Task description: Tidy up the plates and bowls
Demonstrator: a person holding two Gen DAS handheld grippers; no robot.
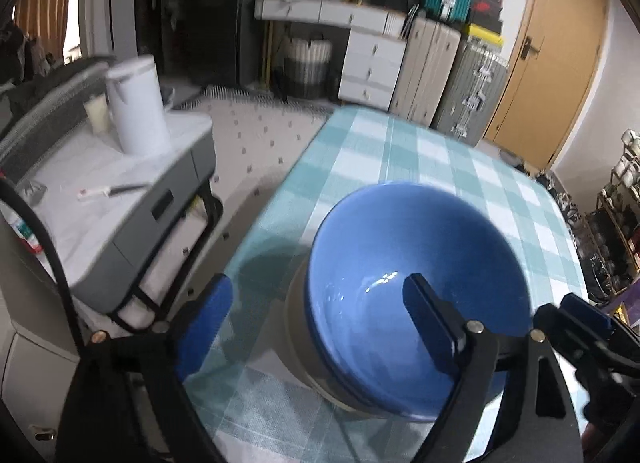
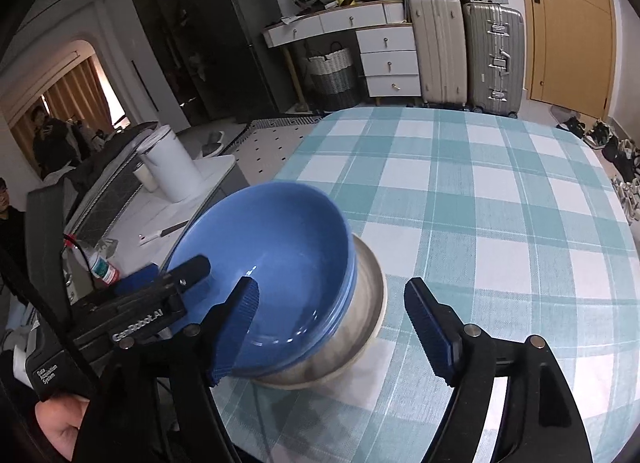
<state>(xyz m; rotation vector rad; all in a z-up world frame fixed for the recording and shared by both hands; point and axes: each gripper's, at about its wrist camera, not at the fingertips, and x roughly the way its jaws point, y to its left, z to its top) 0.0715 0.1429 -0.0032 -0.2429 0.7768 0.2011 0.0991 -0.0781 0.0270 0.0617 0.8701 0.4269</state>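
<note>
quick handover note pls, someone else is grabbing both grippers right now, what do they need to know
Left gripper: jaws wide open, holding nothing; one finger shows in front of the blue bowl, not pressing it.
Right gripper: open, empty, beside the bowl.
Things: the blue bowl sits on top of a beige dish, near the left edge of the checked table. There may be a second blue bowl nested under the top one; it is hard to tell.
Done: this stack is built and released.
Left: no other plates or bowls show on the table in either view; check outside the frames.
</note>
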